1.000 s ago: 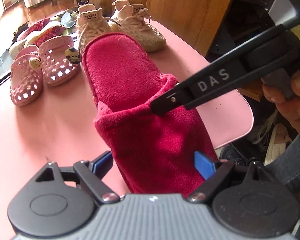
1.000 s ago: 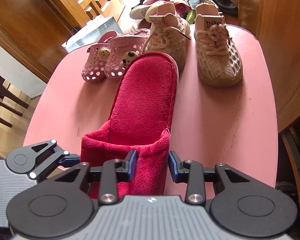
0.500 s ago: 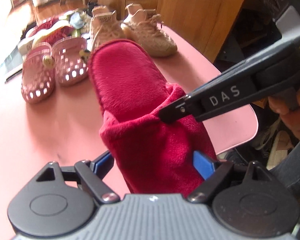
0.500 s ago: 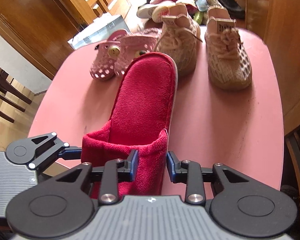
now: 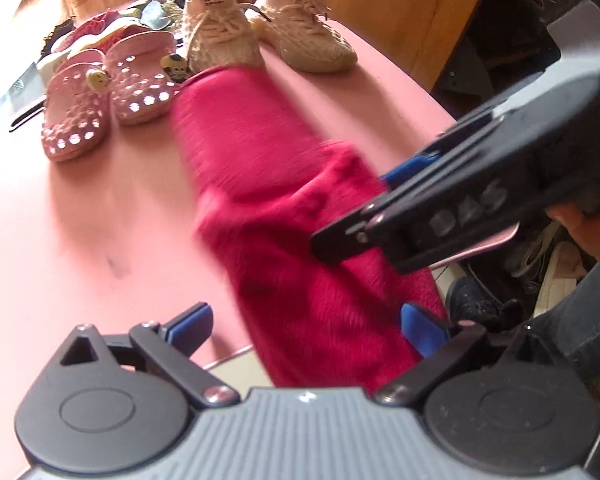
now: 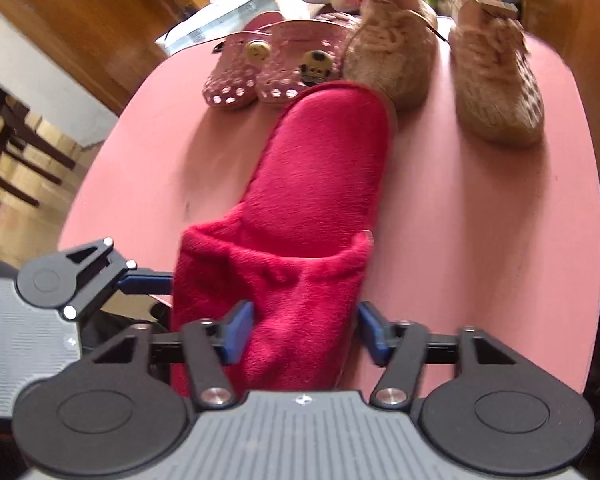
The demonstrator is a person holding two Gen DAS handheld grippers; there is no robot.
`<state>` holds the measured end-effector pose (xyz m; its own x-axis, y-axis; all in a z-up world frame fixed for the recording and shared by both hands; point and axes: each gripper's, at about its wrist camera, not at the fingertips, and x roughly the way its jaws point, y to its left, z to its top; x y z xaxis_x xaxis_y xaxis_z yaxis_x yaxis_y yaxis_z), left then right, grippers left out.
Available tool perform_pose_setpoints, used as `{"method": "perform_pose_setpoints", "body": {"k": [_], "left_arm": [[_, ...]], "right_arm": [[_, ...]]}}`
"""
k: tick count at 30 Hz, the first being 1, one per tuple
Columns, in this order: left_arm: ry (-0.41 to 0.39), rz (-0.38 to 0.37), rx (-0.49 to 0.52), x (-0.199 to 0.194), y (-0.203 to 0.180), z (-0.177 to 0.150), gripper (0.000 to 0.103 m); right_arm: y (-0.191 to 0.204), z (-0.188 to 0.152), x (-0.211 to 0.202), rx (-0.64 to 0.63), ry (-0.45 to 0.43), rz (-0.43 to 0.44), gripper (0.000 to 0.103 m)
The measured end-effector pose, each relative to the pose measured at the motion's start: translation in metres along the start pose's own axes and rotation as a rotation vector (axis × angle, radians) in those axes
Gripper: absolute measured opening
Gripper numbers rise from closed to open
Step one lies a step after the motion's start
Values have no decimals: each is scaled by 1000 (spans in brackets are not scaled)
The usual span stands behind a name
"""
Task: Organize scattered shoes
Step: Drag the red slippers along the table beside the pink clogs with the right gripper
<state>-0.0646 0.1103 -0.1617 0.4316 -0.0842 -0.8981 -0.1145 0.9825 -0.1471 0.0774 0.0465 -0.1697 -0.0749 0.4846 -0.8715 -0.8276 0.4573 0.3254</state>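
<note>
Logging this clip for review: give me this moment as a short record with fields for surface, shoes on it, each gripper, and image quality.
surface: pink table
item in hand: red slipper, toe end nearest the grippers
left gripper: open, fingers either side of slipper toe
right gripper: open, pads apart around toe
other shoes: pink clogs paired, beige sneakers paired, at far edge
image quality: motion blur in both views

Bright daylight from top left, floor there blown out. Heavy motion blur on red slipper (image 5: 284,216) and sneakers (image 6: 496,80); fisheye bends edges.
</note>
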Motion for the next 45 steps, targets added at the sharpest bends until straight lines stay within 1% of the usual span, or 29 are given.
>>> {"method": "perform_pose_setpoints", "body": {"k": [1, 2, 4, 7, 11, 15, 20, 24, 27, 29, 33, 37, 43, 45], "left_arm": [[-6, 4, 3, -1, 1, -1, 89], [-10, 3, -6, -3, 3, -2, 87], [-24, 11, -22, -7, 6, -1, 76], [-56, 35, -28, -17, 9, 0, 72], [-87, 45, -59, -28, 14, 2, 72], [-137, 75, -98, -45, 24, 7, 72], [-173, 142, -132, -64, 40, 14, 72], [-170, 185, -168, -72, 61, 21, 72], [-165, 230, -185, -79, 77, 27, 72], [-164, 248, -222, -83, 92, 33, 72], [-152, 281, -267, -85, 117, 40, 72], [-122, 331, -278, -80, 146, 49, 73], [-91, 350, -300, -71, 184, 62, 73], [-88, 356, -305, -68, 191, 66, 73]], "right_arm": [[1, 0, -2, -2, -7, -2, 41], [2, 1, -5, -5, -15, -4, 38], [4, 2, -9, -10, -30, -9, 35], [6, 3, -16, -17, -52, -15, 31], [14, 5, -27, -28, -86, -19, 30], [22, 11, -36, -34, -123, -1, 30], [38, 32, -34, -38, -158, 15, 30], [52, 50, -25, -40, -167, 48, 30], [59, 61, -17, -35, -175, 72, 30], [64, 68, -12, -31, -181, 89, 30], [75, 85, 0, -28, -190, 117, 30], [84, 104, 18, -3, -191, 143, 30], [93, 134, 46, 38, -196, 178, 30], [92, 145, 55, 54, -196, 189, 30]]}}
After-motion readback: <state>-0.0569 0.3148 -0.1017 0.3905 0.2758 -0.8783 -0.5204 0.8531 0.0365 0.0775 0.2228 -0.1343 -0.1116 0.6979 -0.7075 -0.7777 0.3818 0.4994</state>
